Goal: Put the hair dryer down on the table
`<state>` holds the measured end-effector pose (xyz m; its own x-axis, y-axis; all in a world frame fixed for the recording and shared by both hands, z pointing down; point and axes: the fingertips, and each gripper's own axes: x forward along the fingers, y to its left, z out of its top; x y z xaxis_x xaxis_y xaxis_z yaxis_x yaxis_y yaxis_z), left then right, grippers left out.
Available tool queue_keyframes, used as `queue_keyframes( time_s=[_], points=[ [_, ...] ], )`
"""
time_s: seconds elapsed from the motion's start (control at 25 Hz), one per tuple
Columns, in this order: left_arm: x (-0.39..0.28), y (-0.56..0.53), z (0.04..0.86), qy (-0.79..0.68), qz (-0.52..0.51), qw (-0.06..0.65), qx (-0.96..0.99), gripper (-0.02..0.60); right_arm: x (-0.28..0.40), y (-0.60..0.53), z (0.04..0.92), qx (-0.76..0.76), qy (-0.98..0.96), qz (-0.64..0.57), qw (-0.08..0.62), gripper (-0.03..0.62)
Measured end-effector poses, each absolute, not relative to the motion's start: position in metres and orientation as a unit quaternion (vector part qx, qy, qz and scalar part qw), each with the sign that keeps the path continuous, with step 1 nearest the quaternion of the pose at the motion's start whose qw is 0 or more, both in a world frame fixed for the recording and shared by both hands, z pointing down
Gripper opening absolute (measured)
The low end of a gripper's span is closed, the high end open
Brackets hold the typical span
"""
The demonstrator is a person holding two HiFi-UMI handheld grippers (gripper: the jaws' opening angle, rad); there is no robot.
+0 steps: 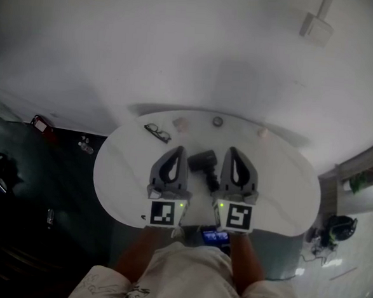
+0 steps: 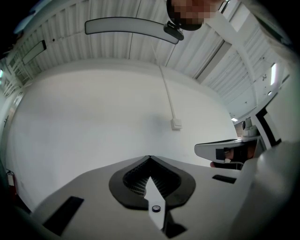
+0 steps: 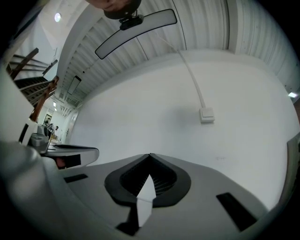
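head view: the hair dryer (image 1: pixel 204 163) lies dark on the round white table (image 1: pixel 121 172), near its middle and a little toward 6 o'clock. it sits in the gap between the two tools. the left gripper (image 1: pixel 179 150) stands just at the dryer's 9 o'clock and the right gripper (image 1: pixel 232 150) just at its 3 o'clock. whether either casing touches it i cannot tell. a pair of glasses (image 1: pixel 157 132) rests at the table's 10 o'clock.

left gripper view: the left gripper (image 2: pixel 150 158) has its fingers pressed together into one tip, with nothing between them. it points at a bare white wall with a switch box (image 2: pixel 176 123) toward 1 o'clock.

right gripper view: the right gripper (image 3: pixel 150 155) is the same, fingers closed tip to tip and empty, aimed at that wall.

the dryer looks set down and neither tool holds it. to finish well, i would lift both tools straight up and apart toward 9 and 3 o'clock, so no casing brushes the dryer or rolls it toward the rim.
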<state>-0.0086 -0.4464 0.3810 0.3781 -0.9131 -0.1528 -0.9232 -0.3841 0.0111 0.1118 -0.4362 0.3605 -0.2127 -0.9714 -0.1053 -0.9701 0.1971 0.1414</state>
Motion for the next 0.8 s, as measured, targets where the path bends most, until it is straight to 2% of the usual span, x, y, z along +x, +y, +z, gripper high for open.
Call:
queue_keyframes(
  time_s=[0.8],
  points=[
    [-0.0061, -0.4399, 0.3766, 0.557, 0.069, 0.042, -0.826, -0.005, 0.1179, -0.4364, 0.3682, 0.622, -0.779, -0.079, 0.02, 0.006]
  ],
)
